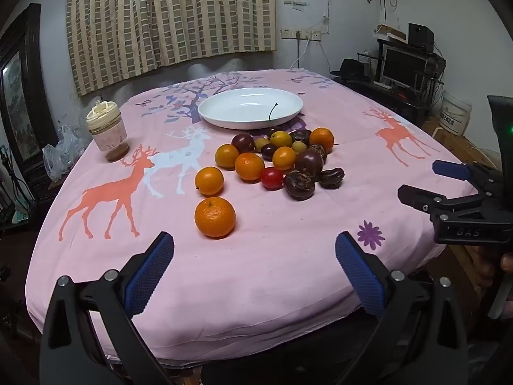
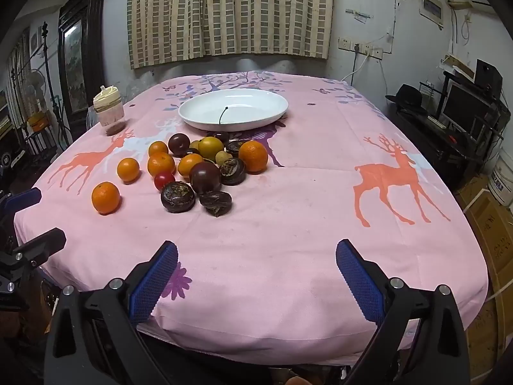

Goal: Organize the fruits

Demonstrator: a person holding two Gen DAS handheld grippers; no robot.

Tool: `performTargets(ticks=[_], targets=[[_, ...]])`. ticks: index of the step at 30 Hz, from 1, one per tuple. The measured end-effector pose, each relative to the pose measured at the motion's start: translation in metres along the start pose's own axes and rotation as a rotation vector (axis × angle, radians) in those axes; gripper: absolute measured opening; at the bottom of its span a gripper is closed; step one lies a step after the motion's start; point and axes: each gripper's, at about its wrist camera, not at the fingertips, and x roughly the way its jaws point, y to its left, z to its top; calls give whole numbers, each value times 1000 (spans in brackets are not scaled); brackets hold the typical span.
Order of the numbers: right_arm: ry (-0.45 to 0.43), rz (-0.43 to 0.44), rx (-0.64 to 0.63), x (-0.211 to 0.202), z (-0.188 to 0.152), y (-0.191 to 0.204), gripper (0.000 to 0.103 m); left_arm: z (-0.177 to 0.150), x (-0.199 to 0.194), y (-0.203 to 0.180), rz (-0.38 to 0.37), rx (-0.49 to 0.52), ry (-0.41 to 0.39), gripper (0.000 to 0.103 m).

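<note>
A pile of fruit lies on the pink tablecloth: several oranges, dark purple fruits, small yellow-green ones and a red tomato [image 1: 272,178]. The nearest orange [image 1: 214,217] lies apart from the pile, just ahead of my left gripper [image 1: 255,250], which is open and empty. A white plate [image 1: 250,107] sits behind the pile with only a thin dark stem in it. My right gripper [image 2: 256,256] is open and empty at the table's near edge; the pile [image 2: 198,166] and plate [image 2: 233,109] lie ahead to its left. Each gripper shows in the other's view: right [image 1: 416,183], left [image 2: 35,215].
A lidded jar [image 1: 107,131] stands at the table's left side, also in the right wrist view [image 2: 109,114]. A dark cabinet and plastic bag [image 1: 61,152] stand off the left edge. A stand with a monitor [image 1: 404,67] and a white bucket [image 1: 453,114] are at the right.
</note>
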Motion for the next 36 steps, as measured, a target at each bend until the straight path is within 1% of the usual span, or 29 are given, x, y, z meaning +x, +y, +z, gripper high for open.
performTargets(ticks=[2,3,6,7,13,36], targets=[[-3,-5,-5,0,0,0,99,0,0,0,5,-2,1,99],[-3,-5,-4,0,0,0,99,0,0,1,-11,-11,4,99],[-3,-3,-1,0,0,0,99,-1,2,4,-20,-19,13,99],[-2,-2,0,0,0,0,99,3,1,7,-25,-24,17,99],[-2,2,1,1,0,0,99,-4,5,6,-15,-32,22,99],[2,4,3,2,0,1,99,-4,6,8,-10,-38,38,99]])
